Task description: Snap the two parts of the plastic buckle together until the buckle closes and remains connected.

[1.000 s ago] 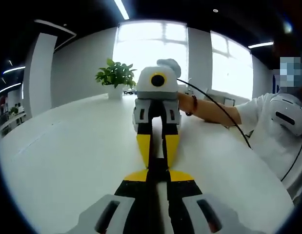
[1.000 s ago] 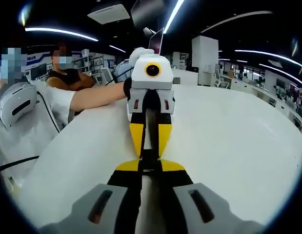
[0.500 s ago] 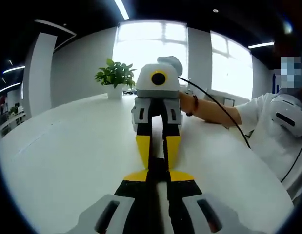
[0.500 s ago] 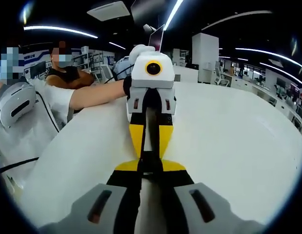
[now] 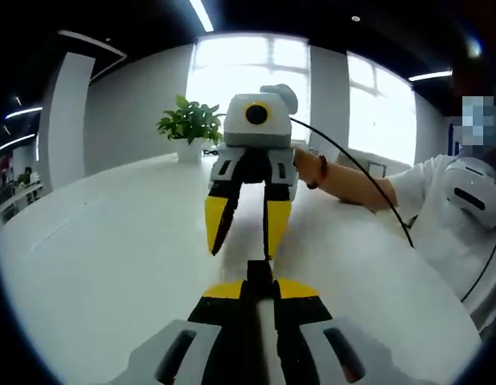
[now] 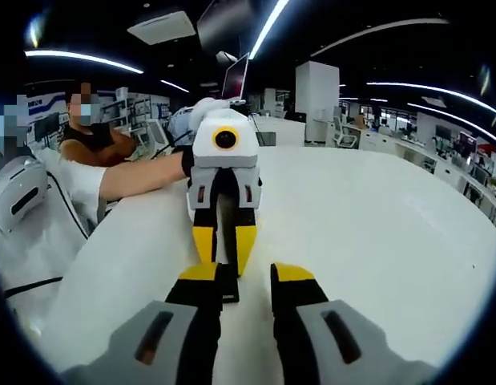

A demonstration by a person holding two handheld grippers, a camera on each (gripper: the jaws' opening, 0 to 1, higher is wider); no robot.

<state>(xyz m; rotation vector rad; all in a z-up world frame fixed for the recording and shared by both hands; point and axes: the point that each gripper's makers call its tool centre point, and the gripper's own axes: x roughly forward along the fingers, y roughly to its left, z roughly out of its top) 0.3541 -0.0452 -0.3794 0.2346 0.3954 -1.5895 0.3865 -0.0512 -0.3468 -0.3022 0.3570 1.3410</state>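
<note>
The black plastic buckle sits pinched between the yellow tips of my left gripper, which is shut on it. Facing it, my right gripper hangs open a little above and beyond the buckle, its jaws spread and touching nothing. In the right gripper view, my right gripper stands open with white table showing in the gap. The left gripper points towards it, shut, and the buckle sticks out from its tips beside my right gripper's left jaw. I cannot tell whether the buckle's two halves are locked.
Both grippers work over a wide white table. A potted plant stands at its far side. A person's forearm with a black cable reaches in from the right. Another person sits beyond the table edge.
My right gripper has opened, let go of the buckle and drawn back from it. The left gripper stays shut on the buckle.
</note>
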